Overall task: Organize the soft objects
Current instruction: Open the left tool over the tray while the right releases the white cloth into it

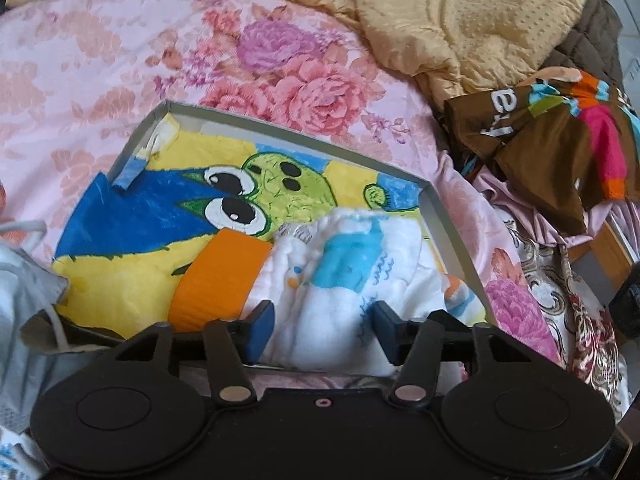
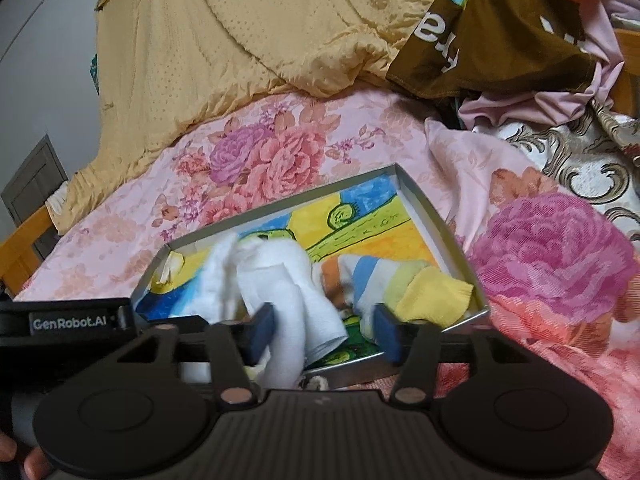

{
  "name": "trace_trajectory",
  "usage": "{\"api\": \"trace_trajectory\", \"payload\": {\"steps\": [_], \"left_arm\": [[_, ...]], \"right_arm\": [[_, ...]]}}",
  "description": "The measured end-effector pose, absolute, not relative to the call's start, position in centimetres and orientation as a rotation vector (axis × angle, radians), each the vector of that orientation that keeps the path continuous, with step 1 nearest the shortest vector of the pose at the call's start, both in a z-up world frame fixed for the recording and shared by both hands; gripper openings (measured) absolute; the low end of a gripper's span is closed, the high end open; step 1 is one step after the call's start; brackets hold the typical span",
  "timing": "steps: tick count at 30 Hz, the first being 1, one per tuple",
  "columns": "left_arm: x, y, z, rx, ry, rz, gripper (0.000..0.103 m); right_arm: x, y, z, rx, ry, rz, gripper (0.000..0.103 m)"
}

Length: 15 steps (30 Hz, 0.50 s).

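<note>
A shallow grey tray (image 1: 304,136) with a cartoon drawing on its floor lies on the pink floral bedsheet (image 1: 100,60). A bundled white and blue sock (image 1: 352,264) rests at the tray's near edge, beside an orange piece of cloth (image 1: 216,280). My left gripper (image 1: 324,328) stands open, and the white bundle lies loosely between its blue pads. In the right wrist view the tray (image 2: 432,216) holds a rumpled white sock (image 2: 280,280) and a striped sock with a yellow toe (image 2: 384,276). My right gripper (image 2: 324,332) is open, with the white sock's end drooping between its fingers.
A yellow quilt (image 1: 460,20) is heaped at the back. A brown, multicoloured garment (image 1: 560,132) and gold-patterned fabric (image 1: 580,320) lie to the right. Pale blue cloth with a white cord (image 1: 24,280) sits at the left. A wooden bed frame (image 2: 24,240) edges the mattress.
</note>
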<state>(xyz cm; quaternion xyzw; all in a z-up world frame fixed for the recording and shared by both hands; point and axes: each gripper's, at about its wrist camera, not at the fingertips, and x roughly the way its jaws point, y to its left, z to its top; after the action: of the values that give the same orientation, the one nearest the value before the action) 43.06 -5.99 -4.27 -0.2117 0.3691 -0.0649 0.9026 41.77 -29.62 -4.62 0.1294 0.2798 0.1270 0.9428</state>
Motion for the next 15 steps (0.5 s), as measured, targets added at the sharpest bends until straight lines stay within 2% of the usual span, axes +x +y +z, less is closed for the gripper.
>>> {"api": "trace_trajectory", "payload": {"steps": [5,9,15], "left_arm": [[41.6,-6.2,-3.0,-0.398,0.748,-0.116,0.064],[40.1,-6.4,-1.7,-0.360,0.714,-0.103,0.067],[35.8,-7.1,0.4,-0.316,0.577,-0.133,0.083]], "right_arm": [[40.5,-30.7,-3.9,0.254,0.547,0.233,0.085],[39.1,-31.9,-2.9,0.270,0.511,0.229,0.091],[35.8,-33.1,-0.7,0.236,0.431,0.230,0.098]]}}
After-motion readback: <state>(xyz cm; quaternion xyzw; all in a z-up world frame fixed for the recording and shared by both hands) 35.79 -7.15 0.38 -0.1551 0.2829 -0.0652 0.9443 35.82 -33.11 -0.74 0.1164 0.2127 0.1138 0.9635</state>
